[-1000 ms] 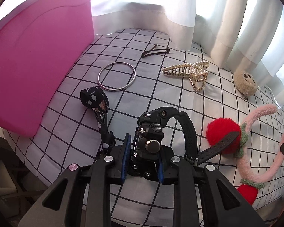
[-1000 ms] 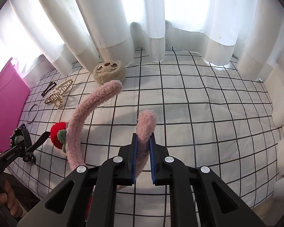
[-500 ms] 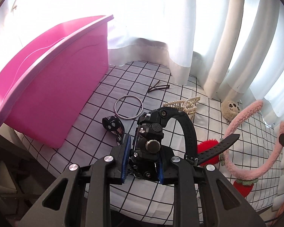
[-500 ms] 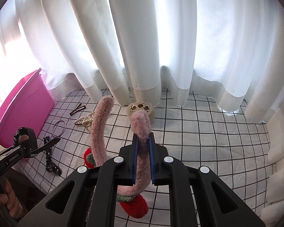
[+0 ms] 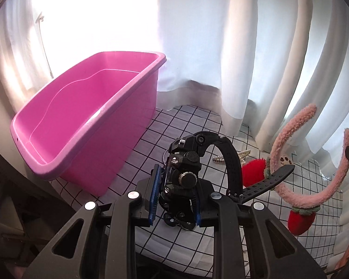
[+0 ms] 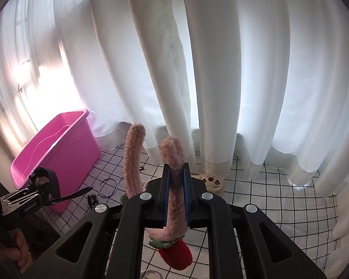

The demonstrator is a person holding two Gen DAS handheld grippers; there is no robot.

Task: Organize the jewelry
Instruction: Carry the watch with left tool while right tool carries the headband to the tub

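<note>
My left gripper (image 5: pixel 175 194) is shut on a black wristwatch (image 5: pixel 186 165) and holds it in the air, to the right of the open pink tub (image 5: pixel 86 125). The watch strap (image 5: pixel 267 183) sticks out to the right. My right gripper (image 6: pixel 176 191) is shut on a fuzzy pink headband (image 6: pixel 174 186) with red strawberry pompoms (image 6: pixel 176 257), lifted above the checked cloth. The headband also shows in the left wrist view (image 5: pixel 297 158). The left gripper with the watch (image 6: pixel 43 182) shows at the left of the right wrist view, near the tub (image 6: pixel 58 148).
On the black-and-white checked cloth (image 6: pixel 267 200) lie a metal bangle (image 6: pixel 107 184), a pearl hair claw (image 5: pixel 240 155), a plush beige clip (image 6: pixel 212 180) and a small dark patterned piece (image 6: pixel 92 200). White curtains (image 6: pixel 221 69) hang close behind. The cloth's edge drops off at the lower left.
Both grippers have risen and pulled back from the cloth with their items. The tub's open inside has come into the left wrist view, and the headband now hangs clear of the cloth.
</note>
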